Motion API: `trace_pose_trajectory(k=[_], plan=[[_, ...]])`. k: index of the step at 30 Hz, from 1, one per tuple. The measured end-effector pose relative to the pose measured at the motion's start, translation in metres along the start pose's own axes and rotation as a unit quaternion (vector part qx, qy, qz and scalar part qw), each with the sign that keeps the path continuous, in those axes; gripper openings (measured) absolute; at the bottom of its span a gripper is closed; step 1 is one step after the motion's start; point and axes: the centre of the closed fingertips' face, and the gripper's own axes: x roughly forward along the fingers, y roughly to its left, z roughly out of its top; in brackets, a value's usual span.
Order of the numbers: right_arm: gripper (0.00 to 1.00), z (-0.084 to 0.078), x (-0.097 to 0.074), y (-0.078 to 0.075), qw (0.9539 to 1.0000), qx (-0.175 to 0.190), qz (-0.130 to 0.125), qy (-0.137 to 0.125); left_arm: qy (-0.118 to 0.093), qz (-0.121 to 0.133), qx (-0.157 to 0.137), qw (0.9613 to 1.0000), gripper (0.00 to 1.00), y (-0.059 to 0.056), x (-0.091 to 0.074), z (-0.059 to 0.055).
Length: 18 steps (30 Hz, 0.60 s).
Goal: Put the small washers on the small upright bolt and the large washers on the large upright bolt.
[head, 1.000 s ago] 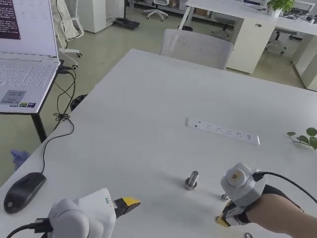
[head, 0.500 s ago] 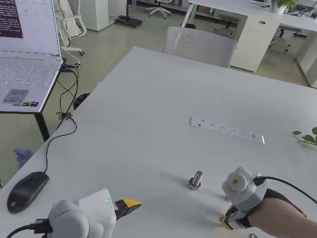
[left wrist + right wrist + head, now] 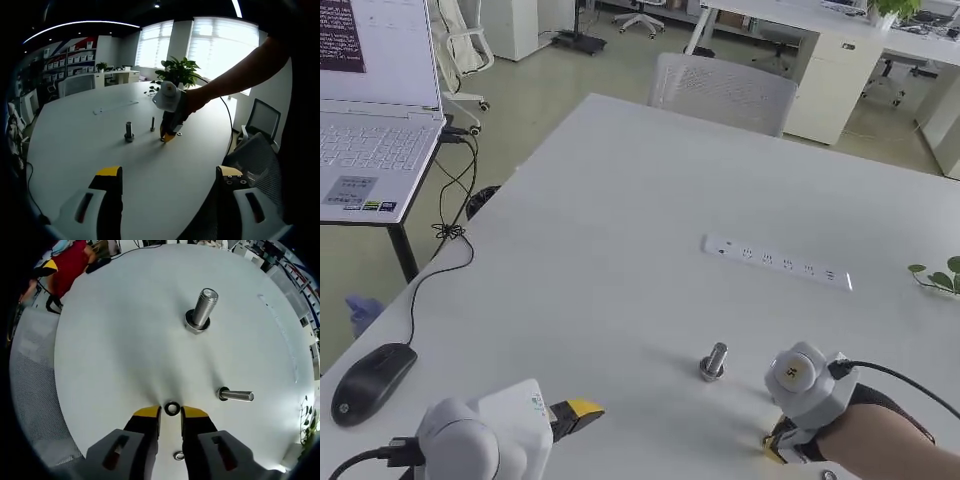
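Note:
The large upright bolt (image 3: 713,361) (image 3: 202,310) stands on the white table (image 3: 620,250). The small bolt (image 3: 236,395) (image 3: 152,123) stands a little to its right. My right gripper (image 3: 172,411) (image 3: 775,448) is down at the tabletop, its jaws nearly together around a dark washer (image 3: 172,408) that lies between the yellow fingertips. A second washer (image 3: 178,455) (image 3: 179,134) lies just behind those tips. My left gripper (image 3: 167,175) (image 3: 575,412) hovers open near the front left of the table, holding nothing.
A white power strip (image 3: 776,264) lies beyond the bolts. A black mouse (image 3: 367,372) with its cable sits at the table's left edge. A laptop (image 3: 370,150) stands on a side desk to the left. A chair (image 3: 720,92) faces the far edge, and plant leaves (image 3: 940,278) reach in at right.
The head camera has shifted slightly. The right gripper has stayed low at the same spot by the small bolt. The left gripper has not moved.

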Motion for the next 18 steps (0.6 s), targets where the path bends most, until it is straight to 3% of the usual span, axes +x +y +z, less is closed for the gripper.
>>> trace_pose_trajectory(k=[18], plan=[[0.14,-0.0004,-0.0008,-0.0023,0.9999,-0.013,0.004,0.003,0.001,0.004,-0.005,1.0,0.75,-0.0002,-0.0034,-0.0007]])
